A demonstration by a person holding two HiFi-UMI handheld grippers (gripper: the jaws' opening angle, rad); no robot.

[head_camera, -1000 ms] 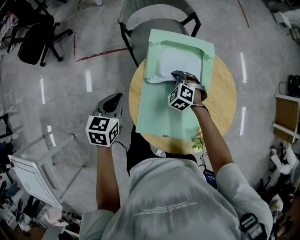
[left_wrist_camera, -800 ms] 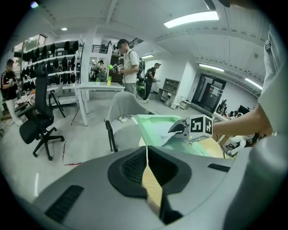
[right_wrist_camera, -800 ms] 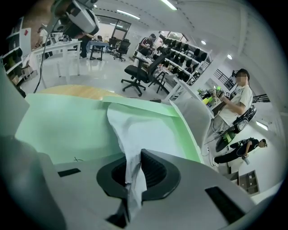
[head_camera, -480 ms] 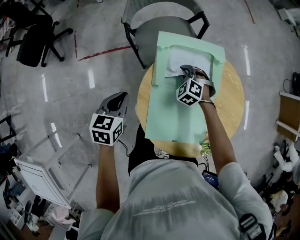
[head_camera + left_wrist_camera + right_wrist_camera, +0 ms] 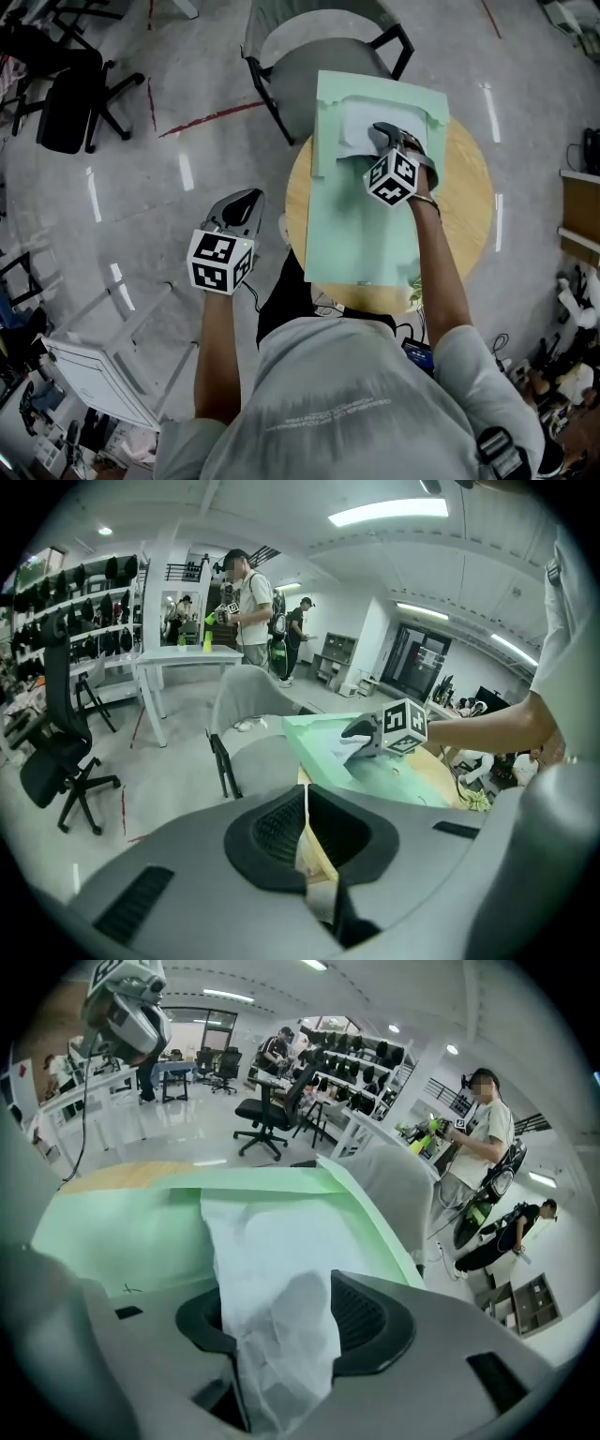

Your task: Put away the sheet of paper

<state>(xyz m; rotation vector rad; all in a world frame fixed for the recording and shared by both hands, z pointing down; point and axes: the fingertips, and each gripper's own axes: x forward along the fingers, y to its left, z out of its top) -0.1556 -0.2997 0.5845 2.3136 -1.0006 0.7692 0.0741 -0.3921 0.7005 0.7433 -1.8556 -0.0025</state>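
A white sheet of paper (image 5: 351, 131) lies partly tucked in the pocket of a pale green folder (image 5: 361, 234) on the round wooden table (image 5: 469, 202). My right gripper (image 5: 377, 129) rests at the pocket's mouth. In the right gripper view its jaws are opening around the crumpled near end of the paper (image 5: 272, 1269), and the pads stand apart from it. The folder (image 5: 112, 1232) spreads out ahead. My left gripper (image 5: 246, 199) hangs off the table's left side over the floor, shut and empty (image 5: 305, 841).
A grey chair (image 5: 319, 61) stands right behind the table. A black office chair (image 5: 66, 84) is at the far left and a white table (image 5: 89, 375) at the lower left. People (image 5: 246, 602) stand by a table in the background. Shelves (image 5: 581, 206) line the right edge.
The right gripper has pushed farther up the folder, and less of the white paper now shows outside the pocket. The left gripper has barely moved.
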